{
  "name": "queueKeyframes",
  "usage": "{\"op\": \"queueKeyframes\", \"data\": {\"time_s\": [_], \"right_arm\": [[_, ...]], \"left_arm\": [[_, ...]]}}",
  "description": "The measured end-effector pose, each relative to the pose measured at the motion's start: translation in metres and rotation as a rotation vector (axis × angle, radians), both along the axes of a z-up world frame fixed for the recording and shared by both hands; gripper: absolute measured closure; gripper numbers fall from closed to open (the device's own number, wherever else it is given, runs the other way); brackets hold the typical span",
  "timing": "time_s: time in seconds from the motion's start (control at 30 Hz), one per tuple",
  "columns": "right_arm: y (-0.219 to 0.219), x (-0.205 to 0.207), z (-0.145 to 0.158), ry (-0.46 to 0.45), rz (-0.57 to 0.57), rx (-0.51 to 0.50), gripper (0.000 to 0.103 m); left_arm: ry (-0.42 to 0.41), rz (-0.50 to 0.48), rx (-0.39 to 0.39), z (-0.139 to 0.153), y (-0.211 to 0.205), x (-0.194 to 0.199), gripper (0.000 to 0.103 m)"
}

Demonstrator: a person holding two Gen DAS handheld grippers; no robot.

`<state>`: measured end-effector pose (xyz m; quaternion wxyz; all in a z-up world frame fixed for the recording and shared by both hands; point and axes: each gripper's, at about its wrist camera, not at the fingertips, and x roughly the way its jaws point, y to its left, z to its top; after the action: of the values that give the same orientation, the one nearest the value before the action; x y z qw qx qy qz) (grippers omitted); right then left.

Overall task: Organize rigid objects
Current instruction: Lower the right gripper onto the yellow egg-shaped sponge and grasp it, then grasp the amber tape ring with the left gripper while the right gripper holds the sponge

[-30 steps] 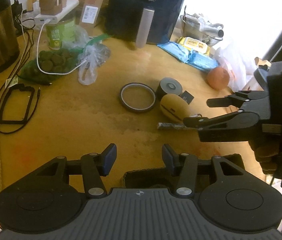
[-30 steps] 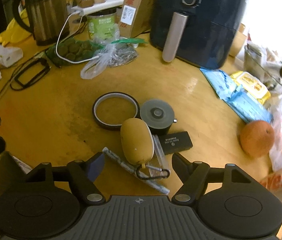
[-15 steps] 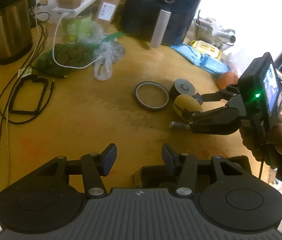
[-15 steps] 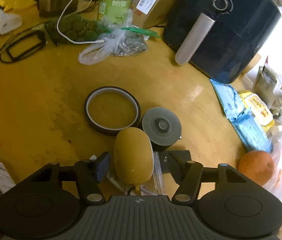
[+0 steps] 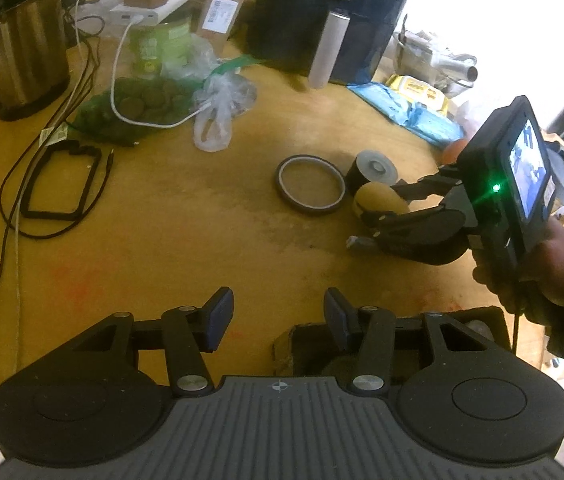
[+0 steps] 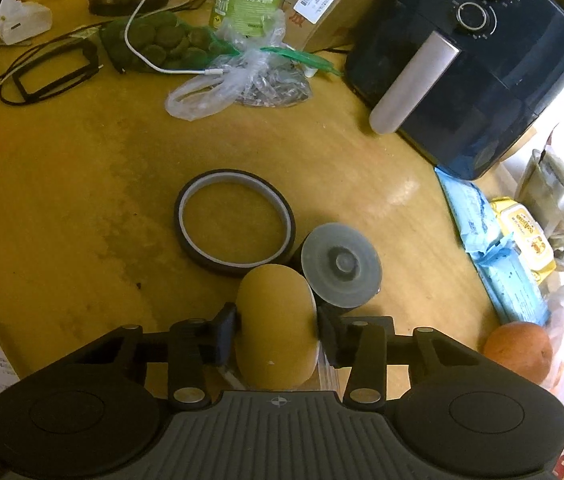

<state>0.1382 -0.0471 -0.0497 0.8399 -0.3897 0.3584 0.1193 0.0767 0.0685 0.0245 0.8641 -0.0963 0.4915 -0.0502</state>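
I start from the desk (image 6: 81,168), crowded along its far edge, with the air fryer (image 6: 482,80) the biggest thing on it and well clear of my work. Nearer lies the tape ring (image 6: 235,226), flat, and just beside it the round-lidded black can (image 6: 340,264), which appears to touch the yellow oval case (image 6: 275,328) I am after. That case lies on the desk right between the fingers of my right hand-held gripper (image 6: 275,334); its jaws have just been closing on it and both pads now look pressed against its sides. To do this well I judge I should lift straight up, keeping the squeeze even, since the rounded shell could slip. The can crowds the right finger, and a thin stick (image 5: 360,242) under the case could drag along. My left hand-held gripper (image 5: 277,314) hangs spread and empty above a dark box (image 5: 302,340) at the near edge, likely the drop place.
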Motion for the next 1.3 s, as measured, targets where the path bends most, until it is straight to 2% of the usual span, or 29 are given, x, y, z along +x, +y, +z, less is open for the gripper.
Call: {"op": "queueKeyframes", "data": {"time_s": [0.1,0.33,0.47,0.87,1.3], "right_arm": [[-0.006,-0.004,0.009,-0.016,-0.023,0.055,0.058],[-0.028,-0.027,0.05,-0.074,-0.088,0.21,0.058],[-0.041,-0.04,0.067,-0.095,-0.125,0.264,0.058],[-0.081,-0.072,0.093,-0.127,-0.232,0.371,0.058],[-0.094,-0.08,0.11,-0.149,-0.279,0.455,0.058]], "left_arm": [[-0.011,-0.019,0.003,0.002,-0.004,0.003,0.054],[-0.029,-0.059,0.016,0.003,-0.013,0.014,0.054],[-0.042,-0.081,0.022,0.005,-0.017,0.019,0.054],[-0.068,-0.118,0.037,0.008,-0.026,0.033,0.054],[-0.077,-0.143,0.062,0.003,-0.033,0.057,0.054]]}}
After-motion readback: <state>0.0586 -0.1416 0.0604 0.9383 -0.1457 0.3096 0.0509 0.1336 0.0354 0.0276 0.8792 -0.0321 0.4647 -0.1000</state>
